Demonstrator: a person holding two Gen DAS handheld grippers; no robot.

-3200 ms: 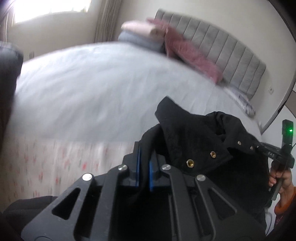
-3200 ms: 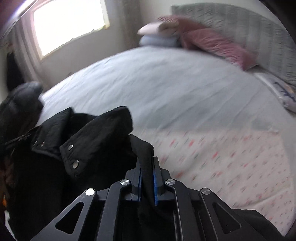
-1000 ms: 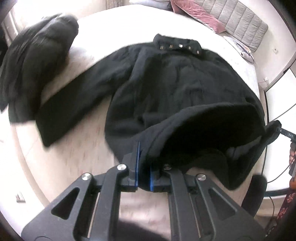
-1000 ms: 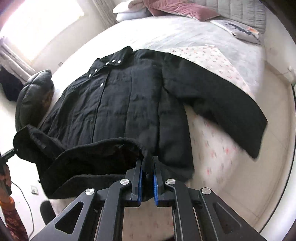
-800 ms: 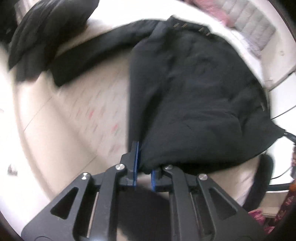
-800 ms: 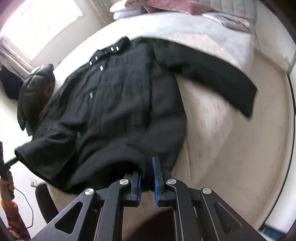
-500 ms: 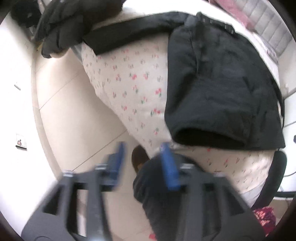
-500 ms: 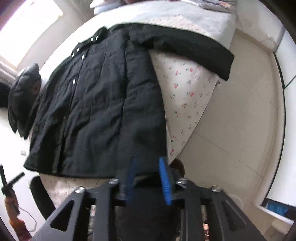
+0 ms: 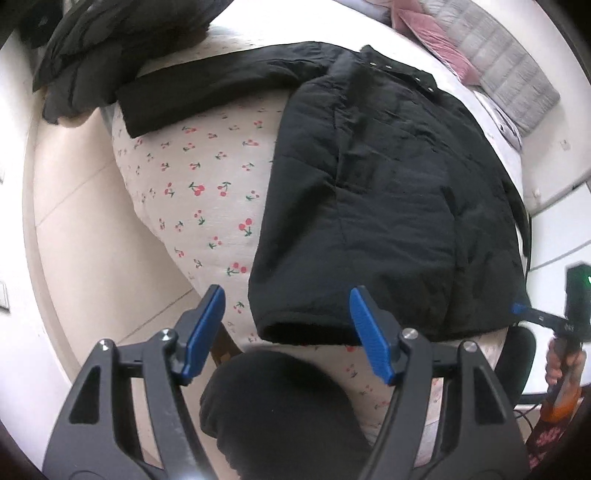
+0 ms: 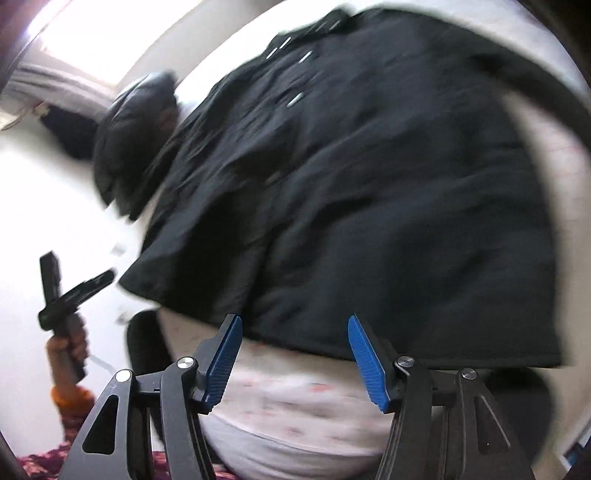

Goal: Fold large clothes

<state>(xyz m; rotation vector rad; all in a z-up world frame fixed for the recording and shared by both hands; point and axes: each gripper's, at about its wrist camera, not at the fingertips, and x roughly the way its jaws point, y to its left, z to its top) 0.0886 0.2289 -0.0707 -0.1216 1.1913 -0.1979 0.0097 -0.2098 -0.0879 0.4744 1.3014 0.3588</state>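
Observation:
A large black padded coat lies spread flat on the cherry-print bedspread, collar toward the headboard, one sleeve stretched out to the left. Its hem hangs at the bed's near edge. My left gripper hovers just off that hem, its jaws opening, with nothing pinched between the blue pads. The right wrist view is blurred: the coat fills it, and my right gripper sits below the hem over the bedspread, jaws opening and empty.
A second dark jacket is heaped at the bed's far left corner. Pink pillows and a grey headboard lie beyond. A person's dark-clad leg is below the left gripper. Pale floor runs along the left. A hand holds the other gripper.
Both grippers held the coat's hem shut a second ago; both have let it go and stand open. The coat has settled flat on the bed, and both hands have drawn back and down.

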